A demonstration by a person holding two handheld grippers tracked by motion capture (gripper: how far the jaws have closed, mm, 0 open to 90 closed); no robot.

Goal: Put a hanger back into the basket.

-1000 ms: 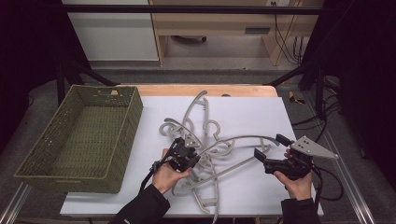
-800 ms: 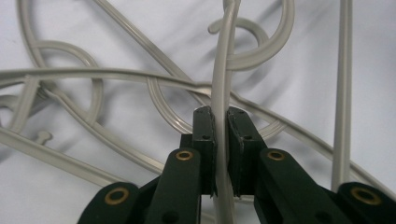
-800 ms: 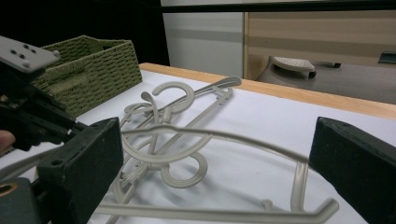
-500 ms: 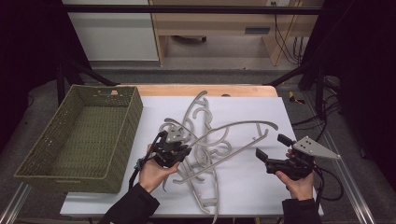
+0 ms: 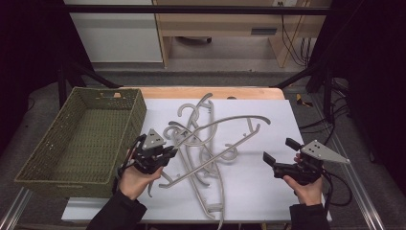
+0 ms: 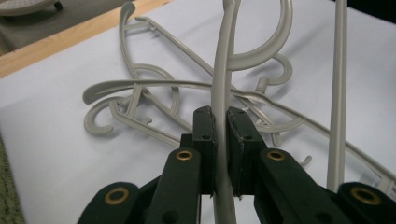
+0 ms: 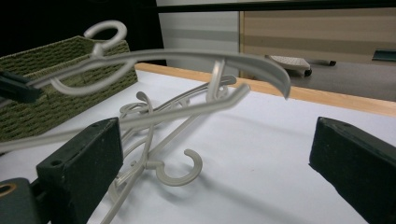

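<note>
Beside the basket (image 5: 95, 125), the left claw (image 6: 220, 140) clamps a hanger (image 6: 223, 88).

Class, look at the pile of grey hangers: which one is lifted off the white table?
The long curved hanger clamped in the left gripper: it arches above the pile, while the other hangers lie flat on the table.

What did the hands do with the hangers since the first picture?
The left gripper, shut on a grey hanger, has moved toward the green basket and lifted, raising that hanger out of the hanger pile so it tilts above the others. The right gripper stayed where it was, jaws open and empty. The basket has not moved.
</note>
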